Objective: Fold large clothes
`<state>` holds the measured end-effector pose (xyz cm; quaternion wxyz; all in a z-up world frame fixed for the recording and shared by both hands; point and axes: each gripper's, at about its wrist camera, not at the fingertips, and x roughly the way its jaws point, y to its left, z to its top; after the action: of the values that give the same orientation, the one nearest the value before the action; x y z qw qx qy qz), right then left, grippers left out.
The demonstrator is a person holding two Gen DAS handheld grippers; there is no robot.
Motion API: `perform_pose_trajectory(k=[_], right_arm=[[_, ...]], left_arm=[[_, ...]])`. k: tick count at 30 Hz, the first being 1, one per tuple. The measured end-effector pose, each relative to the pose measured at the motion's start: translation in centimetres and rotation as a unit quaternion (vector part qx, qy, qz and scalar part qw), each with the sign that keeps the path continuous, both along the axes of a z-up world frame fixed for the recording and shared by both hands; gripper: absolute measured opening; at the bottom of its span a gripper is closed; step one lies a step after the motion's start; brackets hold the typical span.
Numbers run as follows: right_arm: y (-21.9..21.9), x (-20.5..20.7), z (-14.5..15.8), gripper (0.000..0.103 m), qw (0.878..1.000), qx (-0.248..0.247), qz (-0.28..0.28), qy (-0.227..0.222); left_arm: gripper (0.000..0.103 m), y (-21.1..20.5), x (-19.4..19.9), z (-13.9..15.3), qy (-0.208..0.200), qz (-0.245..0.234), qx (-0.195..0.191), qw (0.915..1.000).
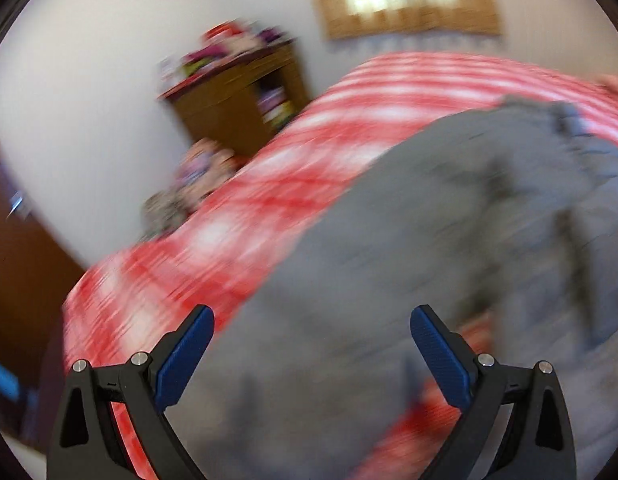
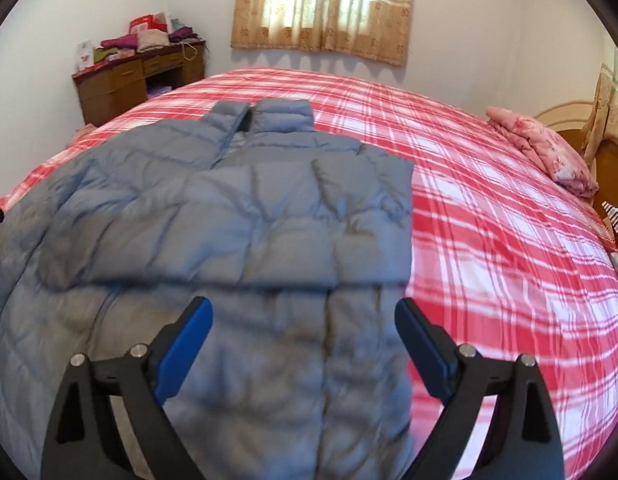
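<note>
A grey quilted puffer jacket (image 2: 245,216) lies flat on a bed with a red and white plaid cover (image 2: 489,208), collar toward the far side and one sleeve folded across the chest. My right gripper (image 2: 303,312) is open and empty, hovering just above the jacket's lower body. My left gripper (image 1: 311,318) is open and empty over the jacket (image 1: 409,248) near its left side. The left wrist view is heavily blurred.
A wooden desk (image 2: 137,80) piled with folded clothes stands against the far wall at left. A curtained window (image 2: 325,4) is behind the bed. A folded pink floral quilt (image 2: 545,148) lies at the bed's right edge by a wooden headboard (image 2: 565,120).
</note>
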<state>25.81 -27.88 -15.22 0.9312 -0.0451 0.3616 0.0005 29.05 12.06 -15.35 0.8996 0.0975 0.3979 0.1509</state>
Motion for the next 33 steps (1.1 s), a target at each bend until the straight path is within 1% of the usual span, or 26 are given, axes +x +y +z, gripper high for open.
perform_pose_trajectory(k=[1,3,4,6,10,11,12,13,14,15,16,17,18,20,21,22,23,26,29,30,32,33], right_arm=[[0.5,-0.6,-0.2,0.094,1.000,-0.001,0.004,-0.004],[1.4,-1.0,-0.4,0.094,1.000,-0.001,0.010,-0.009],[1.7,-1.1,-0.5,0.094,1.000,0.000,0.013,-0.011],[2.4,-1.1,-0.6,0.094,1.000,0.003,0.018,-0.012],[3.6,-1.4,-0.6,0.094,1.000,0.005,0.027,-0.013],[3.9,-1.7,-0.5,0.094,0.999,0.001,0.028,-0.016],[4.0,-1.8,-0.4,0.094,0.999,0.000,0.029,-0.019],[4.0,-2.0,-0.2,0.094,0.999,-0.001,0.031,-0.022],[4.0,-2.2,-0.1,0.094,0.999,-0.002,0.030,-0.026],[3.8,-2.3,0.1,0.094,0.999,-0.003,0.028,-0.030],[3.6,-2.4,0.2,0.094,0.999,-0.003,0.026,-0.034],[3.2,-2.4,0.5,0.094,0.999,0.001,0.022,-0.040],[2.9,-2.4,0.6,0.094,0.999,0.005,0.019,-0.043],[2.3,-2.4,0.9,0.094,0.999,0.015,0.008,-0.049],[1.9,-2.4,1.0,0.094,0.998,0.021,0.003,-0.053],[1.6,-2.4,1.1,0.094,0.998,0.027,0.000,-0.056],[1.3,-2.2,1.2,0.094,0.998,0.033,-0.003,-0.057],[0.8,-1.7,0.9,0.094,0.998,0.035,-0.008,-0.053],[0.1,-1.3,0.5,0.094,0.998,0.033,-0.017,-0.043],[-0.2,-1.3,0.4,0.094,0.998,0.035,-0.019,-0.042],[-1.1,-1.5,0.3,0.094,0.998,0.040,-0.024,-0.042],[-1.4,-1.5,0.3,0.094,0.998,0.042,-0.027,-0.043]], left_arm=[[0.099,2.2,-1.0,-0.6,0.007,0.023,-0.004,0.9997],[0.099,5.3,-2.7,-1.3,0.011,0.043,-0.037,0.9983],[0.099,6.5,-3.5,-1.6,0.012,0.052,-0.060,0.9968],[0.099,7.5,-4.2,-2.1,0.014,0.056,-0.091,0.9942],[0.099,7.3,-3.5,-3.5,0.024,0.045,-0.142,0.9886],[0.099,7.2,-3.1,-4.0,0.030,0.046,-0.147,0.9876],[0.097,6.9,-2.8,-4.4,0.033,0.046,-0.147,0.9875],[0.084,6.5,-2.6,-4.4,0.029,0.044,-0.133,0.9897],[0.070,6.1,-2.5,-4.4,0.023,0.043,-0.108,0.9930],[0.039,5.9,-2.4,-4.0,0.017,0.038,-0.071,0.9966],[0.016,6.3,-2.3,-3.6,0.017,0.026,-0.075,0.9967],[0.016,7.1,-2.1,-3.1,0.016,0.025,-0.090,0.9955],[0.015,8.2,-1.9,-2.2,0.005,0.046,-0.085,0.9953],[0.014,9.7,-1.6,0.5,-0.034,0.063,-0.051,0.9961],[0.014,10.2,-1.3,1.7,-0.044,0.069,-0.038,0.9959],[0.014,10.5,-1.2,2.5,-0.049,0.069,-0.035,0.9957],[0.014,10.4,-0.9,3.5,-0.057,0.061,-0.028,0.9961],[0.014,8.5,-0.5,5.3,-0.071,0.033,0.008,0.9969],[0.014,6.0,-0.7,7.4,-0.098,0.011,0.010,0.9951],[0.014,4.5,-1.0,8.6,-0.116,0.001,0.012,0.9932],[0.014,2.5,-1.2,10.2,-0.138,-0.015,0.014,0.9902],[0.014,0.6,-1.6,11.4,-0.155,-0.032,0.018,0.9872]])
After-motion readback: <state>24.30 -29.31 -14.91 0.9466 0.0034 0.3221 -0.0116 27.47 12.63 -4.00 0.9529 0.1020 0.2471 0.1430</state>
